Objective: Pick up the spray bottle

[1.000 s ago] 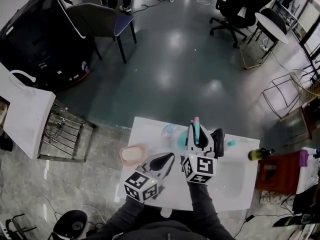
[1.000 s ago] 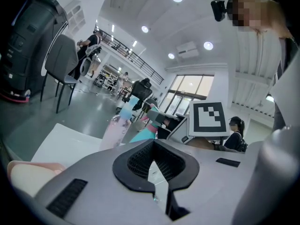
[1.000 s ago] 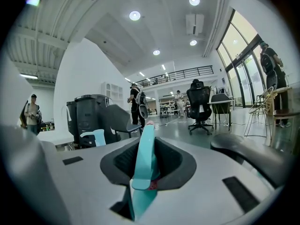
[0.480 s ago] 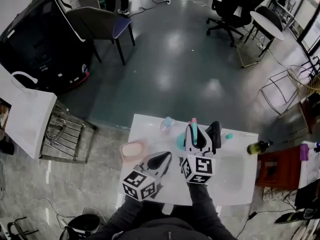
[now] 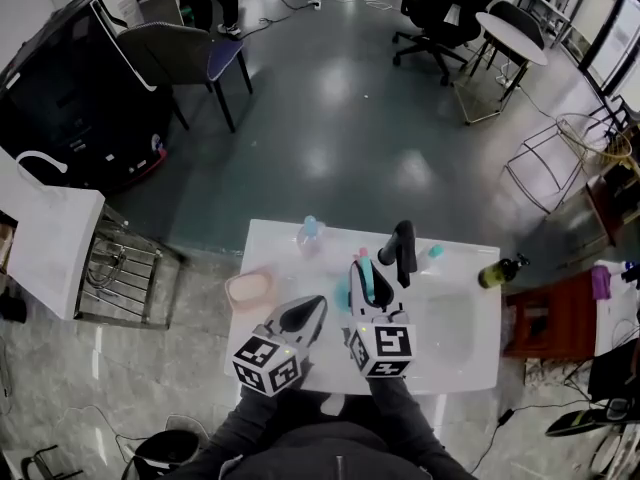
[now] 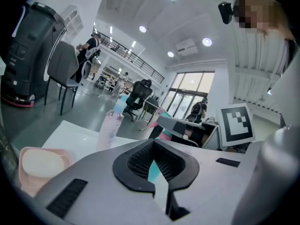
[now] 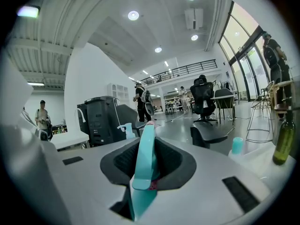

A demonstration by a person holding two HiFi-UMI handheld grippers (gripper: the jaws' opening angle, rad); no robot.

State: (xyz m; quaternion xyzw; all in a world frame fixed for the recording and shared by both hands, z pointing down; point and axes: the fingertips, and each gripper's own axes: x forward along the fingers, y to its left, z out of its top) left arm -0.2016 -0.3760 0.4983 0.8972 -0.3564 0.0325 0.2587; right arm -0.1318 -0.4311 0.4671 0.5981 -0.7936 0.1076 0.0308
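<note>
The spray bottle (image 5: 308, 234), clear pinkish with a pale blue head, stands upright near the far left edge of the white counter (image 5: 275, 253). It also shows in the left gripper view as the spray bottle (image 6: 111, 125), and smaller as the spray bottle (image 7: 124, 129) in the right gripper view. My right gripper (image 5: 367, 273) is shut on a flat teal stick with a pink tip (image 7: 145, 156), to the right of the bottle and nearer me. My left gripper (image 5: 310, 308) is shut and empty, well short of the bottle.
A pink soap dish (image 5: 250, 289) lies at the counter's left edge. A black faucet (image 5: 403, 248) rises behind the right gripper, beside a sink basin (image 5: 450, 333). A small teal bottle (image 5: 434, 252) and a green bottle (image 5: 497, 271) stand at the right. A teal cup (image 5: 343, 293) sits between the grippers.
My right gripper has drawn back from the faucet toward me, still holding the teal stick. The left gripper shifted slightly. The head view has tilted, so the counter sits lower left.
</note>
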